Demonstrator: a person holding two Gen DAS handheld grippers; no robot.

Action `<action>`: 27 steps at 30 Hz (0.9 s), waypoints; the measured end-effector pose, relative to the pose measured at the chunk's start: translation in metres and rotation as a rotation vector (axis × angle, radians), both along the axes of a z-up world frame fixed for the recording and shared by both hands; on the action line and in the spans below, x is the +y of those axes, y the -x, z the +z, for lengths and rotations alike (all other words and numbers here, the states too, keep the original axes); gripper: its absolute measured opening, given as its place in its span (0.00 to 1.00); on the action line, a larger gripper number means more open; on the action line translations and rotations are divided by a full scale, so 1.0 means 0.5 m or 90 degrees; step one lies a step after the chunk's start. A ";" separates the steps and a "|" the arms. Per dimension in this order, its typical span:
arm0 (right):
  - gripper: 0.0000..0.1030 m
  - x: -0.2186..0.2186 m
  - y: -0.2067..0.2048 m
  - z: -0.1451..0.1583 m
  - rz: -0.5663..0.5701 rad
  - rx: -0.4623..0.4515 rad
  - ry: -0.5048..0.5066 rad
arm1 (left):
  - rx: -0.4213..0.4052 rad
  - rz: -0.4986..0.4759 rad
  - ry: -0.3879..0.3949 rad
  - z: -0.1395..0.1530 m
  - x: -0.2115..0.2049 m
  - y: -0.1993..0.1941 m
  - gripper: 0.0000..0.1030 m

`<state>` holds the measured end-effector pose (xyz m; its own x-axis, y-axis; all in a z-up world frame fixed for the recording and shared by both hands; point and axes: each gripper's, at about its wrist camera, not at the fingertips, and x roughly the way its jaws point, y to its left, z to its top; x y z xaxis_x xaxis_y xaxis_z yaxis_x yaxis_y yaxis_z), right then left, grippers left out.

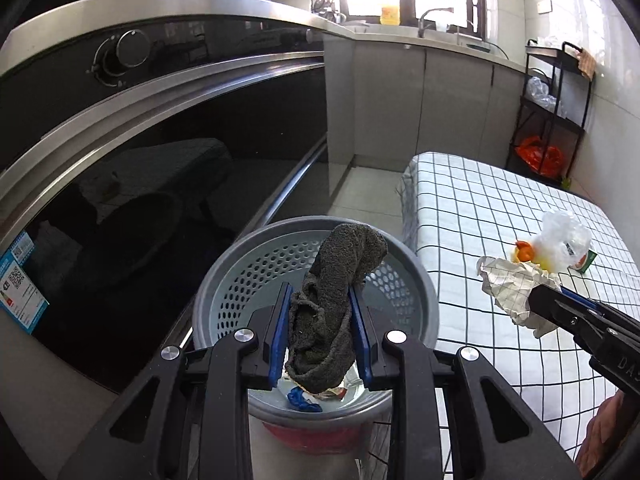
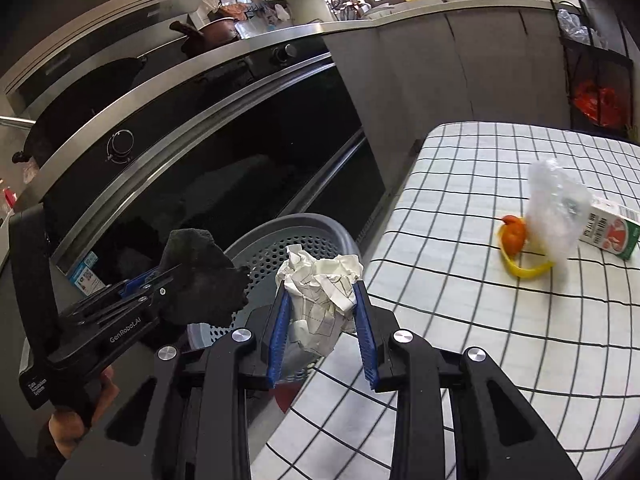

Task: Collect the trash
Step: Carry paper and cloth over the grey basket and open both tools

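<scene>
Left gripper: its blue-padded jaws are closed narrowly on a dark grey cloth, which bulges above the pads and hangs below them. The cloth is held directly over the grey perforated bin, a round basket with a solid rim that stands on the floor just beside the counter and in front of a black glass-fronted oven. At the bottom of the bin lie a blue scrap and other small pieces (too hidden by the cloth to identify).

Right gripper: its jaws are likewise drawn in on a crumpled ball of white paper, the paper showing faint printed lines and rising above the pad tips. The paper is held near the counter's edge, over the near rim of the bin, with the left gripper and its cloth just to the left in this view.

Remaining on the counter, which is covered with a white cloth checked in black: an orange peel with a yellow strip, a crumpled clear plastic bag touching it, and a small drink carton lying just beyond the bag. These three sit close together, well apart from both grippers.

Background: a sink tap beneath a bright window, and a black wire rack holding an orange bag.
</scene>
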<state>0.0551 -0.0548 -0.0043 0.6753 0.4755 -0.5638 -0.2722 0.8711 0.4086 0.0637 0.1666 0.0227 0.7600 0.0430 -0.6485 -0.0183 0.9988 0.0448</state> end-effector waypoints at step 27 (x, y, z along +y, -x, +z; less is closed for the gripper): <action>0.30 0.201 -0.142 -0.098 0.069 0.050 0.160 | 0.129 0.077 0.050 -0.128 0.107 -0.098 0.28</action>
<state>0.1262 0.0459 -0.0531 0.5779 0.3814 -0.7215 -0.3463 0.9151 0.2064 0.1124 0.2199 -0.0413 0.6069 0.0694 -0.7917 -0.1360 0.9906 -0.0174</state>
